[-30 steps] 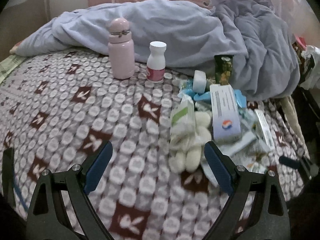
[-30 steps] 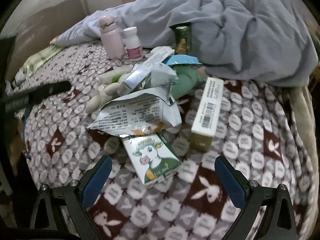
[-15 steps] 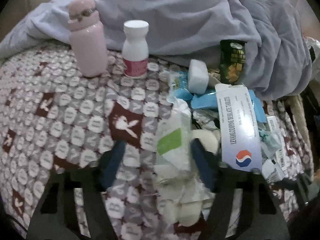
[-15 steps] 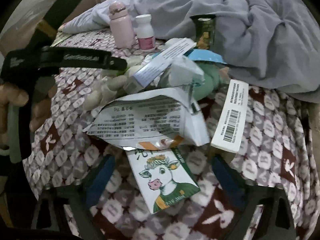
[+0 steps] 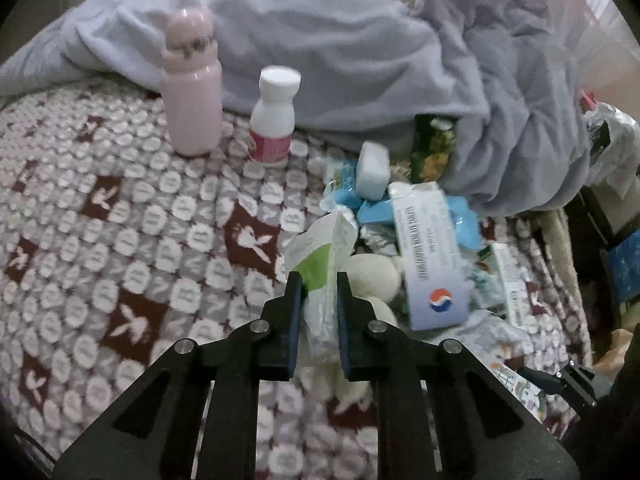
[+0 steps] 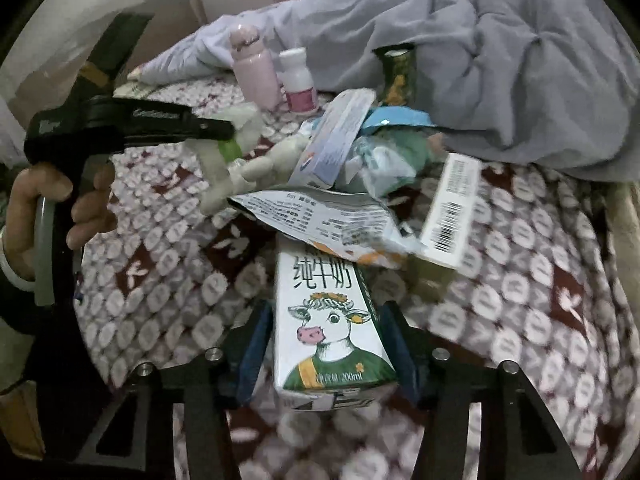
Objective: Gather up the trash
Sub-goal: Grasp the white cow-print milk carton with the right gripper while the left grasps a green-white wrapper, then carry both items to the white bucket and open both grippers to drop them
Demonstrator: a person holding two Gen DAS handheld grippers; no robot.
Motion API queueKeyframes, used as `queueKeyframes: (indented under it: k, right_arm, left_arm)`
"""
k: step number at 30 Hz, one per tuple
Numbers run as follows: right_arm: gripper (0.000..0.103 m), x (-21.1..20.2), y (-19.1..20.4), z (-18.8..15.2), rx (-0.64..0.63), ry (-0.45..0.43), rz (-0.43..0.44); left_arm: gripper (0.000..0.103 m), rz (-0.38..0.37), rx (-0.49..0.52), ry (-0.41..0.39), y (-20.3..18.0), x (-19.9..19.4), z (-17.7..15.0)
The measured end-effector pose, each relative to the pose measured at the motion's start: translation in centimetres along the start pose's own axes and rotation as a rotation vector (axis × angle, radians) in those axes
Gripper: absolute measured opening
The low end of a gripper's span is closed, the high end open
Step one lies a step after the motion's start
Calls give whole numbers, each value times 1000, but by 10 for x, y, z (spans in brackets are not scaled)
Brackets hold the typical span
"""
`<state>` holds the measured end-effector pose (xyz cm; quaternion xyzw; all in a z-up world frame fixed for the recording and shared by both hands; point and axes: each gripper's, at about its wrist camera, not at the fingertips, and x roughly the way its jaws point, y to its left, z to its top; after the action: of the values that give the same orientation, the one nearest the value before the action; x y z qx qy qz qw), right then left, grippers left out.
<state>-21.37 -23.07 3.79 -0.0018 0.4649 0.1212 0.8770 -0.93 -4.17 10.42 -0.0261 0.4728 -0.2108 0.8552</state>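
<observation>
Pinching clear green-labelled wrapper (image 5: pixel 322 264), left claw (image 5: pixel 316 280) is pressed together on bed (image 5: pixel 120 240); milk carton (image 6: pixel 328 320) is flanked by closing right claw (image 6: pixel 326 324), contact unclear, beside trash pile.

left gripper (image 5: pixel 316 280) clamped, right gripper (image 6: pixel 326 330) closing

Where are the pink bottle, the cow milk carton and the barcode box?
pink bottle (image 5: pixel 194 116), left wrist view, its body.
cow milk carton (image 6: pixel 328 320), right wrist view, printed front.
barcode box (image 6: pixel 450 216), right wrist view, barcode face.
</observation>
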Motion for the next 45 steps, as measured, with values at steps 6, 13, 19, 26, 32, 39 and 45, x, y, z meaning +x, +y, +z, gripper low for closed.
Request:
queueKeyframes:
  k: [6,13,19,26,32,39,45]
  right_arm:
    - [53,-46,-17,-20,32,-44,-8]
    - [53,-102,-46,-48,87,-112,-83]
    - [53,-147,-93,-74,197,-159,-183]
    - [53,-194,-157,-112,350,-195,-307]
    - [53,-229,-207,-154,476,-208,-417]
    - [53,-248,-267,-217,649,-157,-528]
    - [53,-244,-310,-270,774,-74,-598]
  left_arm:
    - [13,-40,52,-63,-34,-44,-7]
    - [13,-130,163,-66,-117,-58,-22]
    - [13,-213,278,-34,-198,-54,-38]
    - [13,-282,396,6,-287,-36,-61]
    - [13,-342,497,60,-363,-20,-90]
    - [13,-419,591,145,-440,7,-119]
    - [13,-471,669,223,-495,30,-149]
